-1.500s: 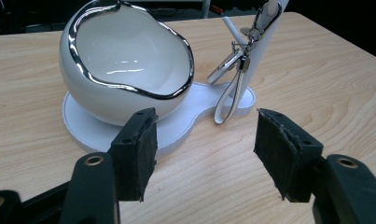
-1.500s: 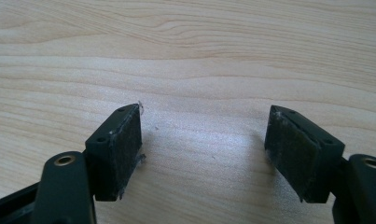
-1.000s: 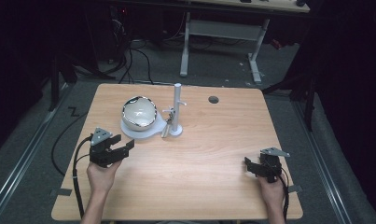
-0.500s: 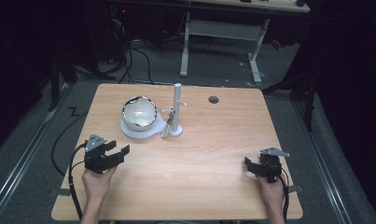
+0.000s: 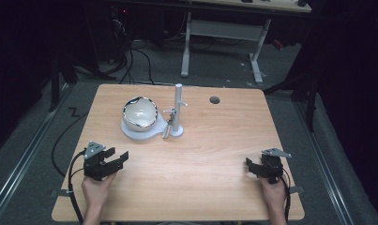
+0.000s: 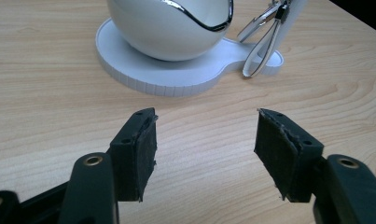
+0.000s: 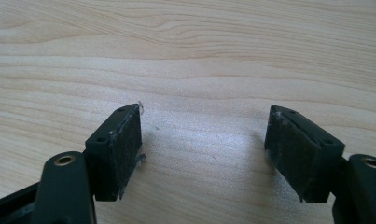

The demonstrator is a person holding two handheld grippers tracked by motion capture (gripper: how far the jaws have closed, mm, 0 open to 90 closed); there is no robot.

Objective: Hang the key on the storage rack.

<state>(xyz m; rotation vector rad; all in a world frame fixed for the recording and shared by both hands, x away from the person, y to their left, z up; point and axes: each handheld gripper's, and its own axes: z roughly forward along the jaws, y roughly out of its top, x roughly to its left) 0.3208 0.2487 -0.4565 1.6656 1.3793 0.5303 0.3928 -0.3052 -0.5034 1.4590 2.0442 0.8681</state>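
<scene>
While the white bowl (image 5: 140,114) sat on its stand (image 5: 136,133) mid-table, the left gripper (image 5: 117,159) and right gripper (image 5: 250,165) rested near the table's (image 5: 200,154) front corners, jaws spread wide, holding nothing.

The high view looks forward and down from above the person's side, taking in the whole bench (image 5: 200,159) and the floor beyond it. The left tool (image 6: 204,149) carries its own camera, set low and close over the wood, facing the white bowl (image 6: 169,25) on its stand (the same bowl (image 5: 139,114) the high view sees mid-bench). The right tool (image 7: 204,151) has a camera that looks down closely on bare wood grain.
</scene>
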